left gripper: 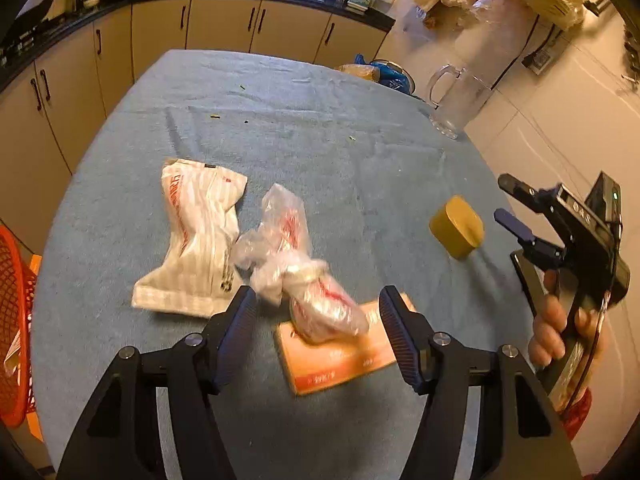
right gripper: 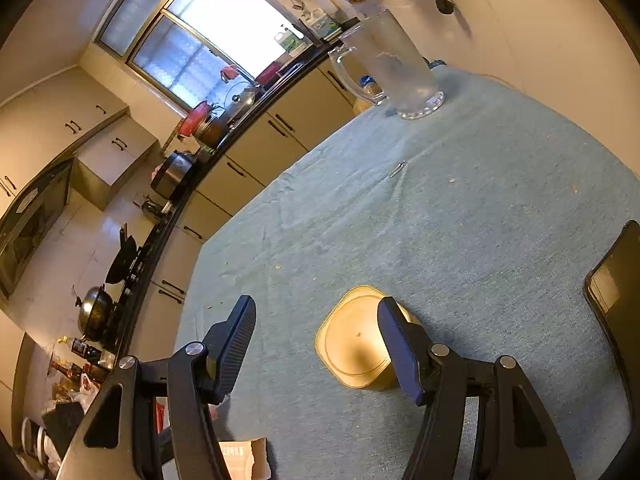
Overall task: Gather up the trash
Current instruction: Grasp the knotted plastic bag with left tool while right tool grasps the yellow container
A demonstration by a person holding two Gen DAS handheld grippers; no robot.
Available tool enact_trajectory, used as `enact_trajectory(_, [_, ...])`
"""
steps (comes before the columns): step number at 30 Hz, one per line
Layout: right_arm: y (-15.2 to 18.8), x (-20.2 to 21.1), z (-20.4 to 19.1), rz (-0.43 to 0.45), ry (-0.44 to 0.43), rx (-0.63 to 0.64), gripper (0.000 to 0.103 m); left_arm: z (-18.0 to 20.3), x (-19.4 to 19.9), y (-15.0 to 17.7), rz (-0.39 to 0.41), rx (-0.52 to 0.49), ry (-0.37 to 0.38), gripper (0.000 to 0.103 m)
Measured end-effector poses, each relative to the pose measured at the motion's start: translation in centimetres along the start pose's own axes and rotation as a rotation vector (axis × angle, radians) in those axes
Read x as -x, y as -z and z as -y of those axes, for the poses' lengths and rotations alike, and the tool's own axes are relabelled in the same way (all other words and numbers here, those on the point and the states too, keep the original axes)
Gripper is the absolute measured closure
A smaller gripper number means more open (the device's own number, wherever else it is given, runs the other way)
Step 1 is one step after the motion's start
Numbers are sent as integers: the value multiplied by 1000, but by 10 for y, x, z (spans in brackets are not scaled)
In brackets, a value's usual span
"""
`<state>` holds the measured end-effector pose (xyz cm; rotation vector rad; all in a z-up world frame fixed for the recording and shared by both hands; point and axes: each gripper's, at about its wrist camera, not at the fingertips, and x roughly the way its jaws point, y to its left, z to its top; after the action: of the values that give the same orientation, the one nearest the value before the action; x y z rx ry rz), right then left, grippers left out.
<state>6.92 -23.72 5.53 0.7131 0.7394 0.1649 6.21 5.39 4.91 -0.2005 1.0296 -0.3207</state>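
In the left wrist view a crumpled clear plastic bag (left gripper: 296, 272) lies partly on an orange flat packet (left gripper: 340, 356) on the blue-clothed table (left gripper: 304, 128). A white and red wrapper (left gripper: 196, 236) lies to its left. My left gripper (left gripper: 318, 312) is open just above the plastic bag, which sits between the fingers. A yellow plastic tub (left gripper: 458, 228) lies on the right. My right gripper (left gripper: 504, 200) is open beside it. In the right wrist view the right gripper (right gripper: 316, 320) hovers open over the upturned tub (right gripper: 356, 340).
An orange mesh basket (left gripper: 14, 320) stands off the table's left edge. A glass pitcher (left gripper: 460, 100) stands at the far right edge, also in the right wrist view (right gripper: 392, 68). A dark phone (right gripper: 616, 280) lies at the right. Kitchen cabinets (left gripper: 160, 32) run behind the table.
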Motion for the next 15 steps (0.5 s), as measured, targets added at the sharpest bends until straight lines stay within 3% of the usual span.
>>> enact_trajectory(7, [3,6,2,16,11,-10,34,4,-30,-19,-71,-8,-29,41])
enact_trajectory(9, [2,4,3,13,14,-16,34,7,-38,-20,-82,-20,-36,56])
enact_trajectory(10, [2,3,4,11,20,-17,34,8,-43,-21,-95,-25,-38,57])
enact_trajectory(15, [1,-4,8,-9,51,-14,32,10,-38,-18,-44,-55,-18,59])
